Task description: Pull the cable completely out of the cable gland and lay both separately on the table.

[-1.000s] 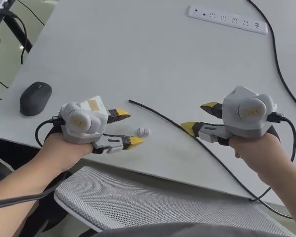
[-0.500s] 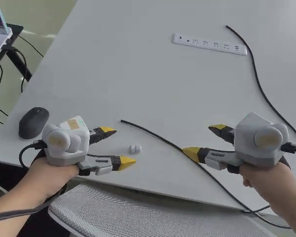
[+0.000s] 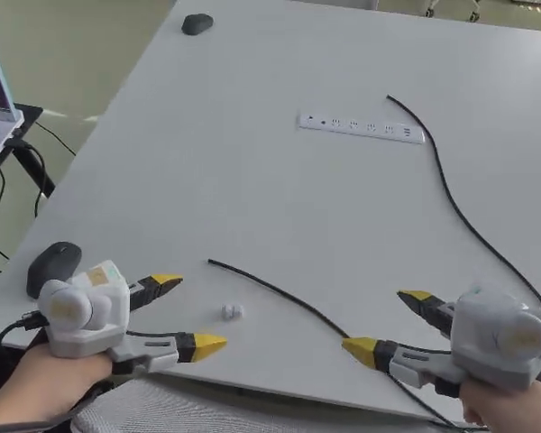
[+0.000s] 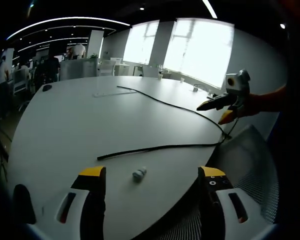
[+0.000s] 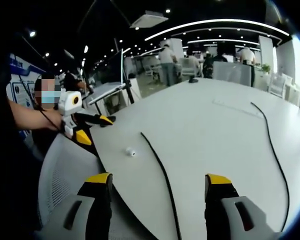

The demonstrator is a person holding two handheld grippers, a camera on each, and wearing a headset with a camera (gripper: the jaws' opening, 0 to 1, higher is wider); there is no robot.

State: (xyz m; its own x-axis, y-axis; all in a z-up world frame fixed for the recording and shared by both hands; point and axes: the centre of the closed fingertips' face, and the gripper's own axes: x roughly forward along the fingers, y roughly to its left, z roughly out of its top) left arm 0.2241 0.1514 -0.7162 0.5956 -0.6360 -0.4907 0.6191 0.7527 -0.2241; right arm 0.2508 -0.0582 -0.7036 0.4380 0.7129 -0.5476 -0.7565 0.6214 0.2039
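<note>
- Along the frame's bottom edge, left gripper (image 3: 194, 312) and right gripper (image 3: 385, 320) hover with jaws apart, holding nothing.
- Lower centre, cable gland (image 3: 233, 311) lies on the table (image 3: 252, 180), near but clear of the cable (image 3: 279, 290).
- Seemingly done; withdraw without nudging either.

The head view looks down from above the near edge of the surface (image 3: 252, 162); both gripper views sit low at that edge, facing across it; all share the cable (image 3: 275, 290) and cable gland (image 3: 232, 311).
</note>
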